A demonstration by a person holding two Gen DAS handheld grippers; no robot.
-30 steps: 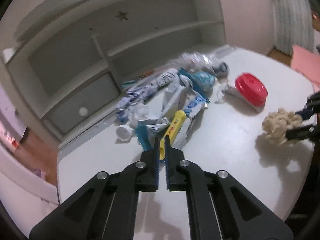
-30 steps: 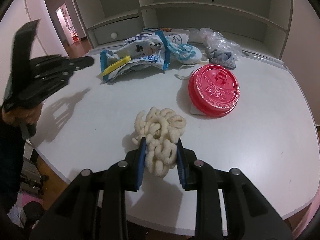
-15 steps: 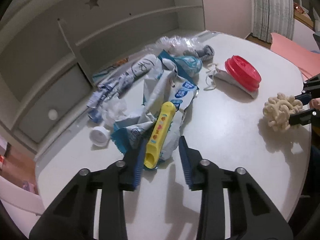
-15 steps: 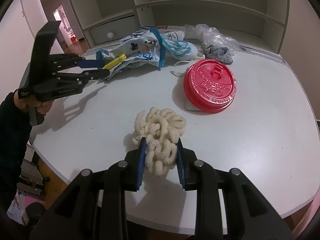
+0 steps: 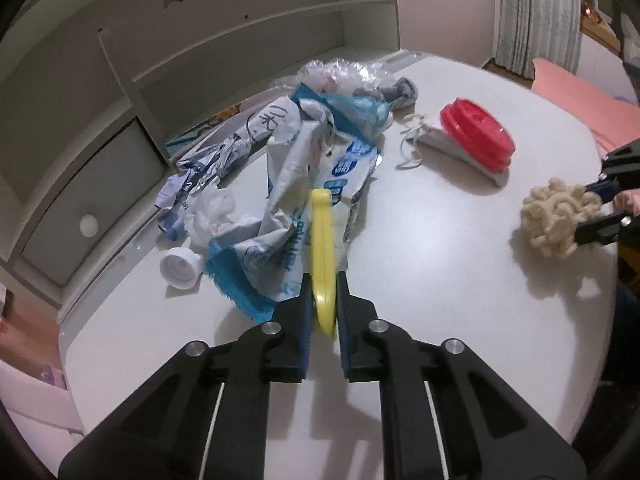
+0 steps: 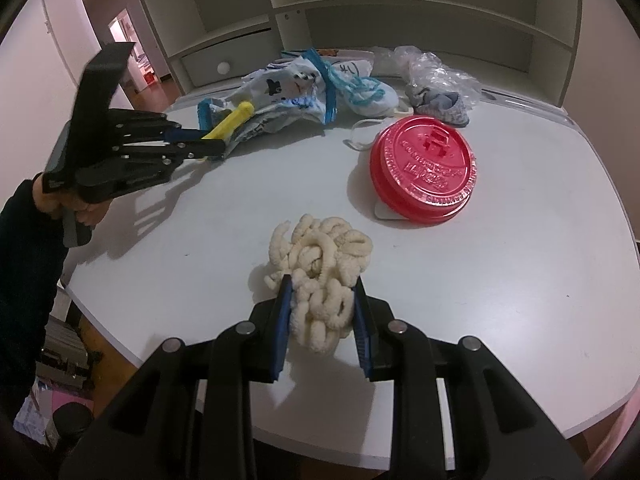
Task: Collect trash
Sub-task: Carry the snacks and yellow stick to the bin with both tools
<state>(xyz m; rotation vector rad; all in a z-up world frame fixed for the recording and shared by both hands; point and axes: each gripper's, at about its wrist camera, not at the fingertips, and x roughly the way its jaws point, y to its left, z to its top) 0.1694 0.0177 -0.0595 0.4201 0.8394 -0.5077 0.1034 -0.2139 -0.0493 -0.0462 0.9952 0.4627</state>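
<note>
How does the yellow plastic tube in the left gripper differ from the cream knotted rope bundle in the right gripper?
The yellow plastic tube is smooth, long and thin; the cream knotted rope bundle is fuzzy, loopy and roughly round. The left gripper pinches the tube by one end, its jaws nearly together after just closing, while the right gripper stands wider around the bundle. The tube's far end lies on the crumpled blue-and-white wrappers; the bundle sits apart from other items. Both are gripped over the white table.
</note>
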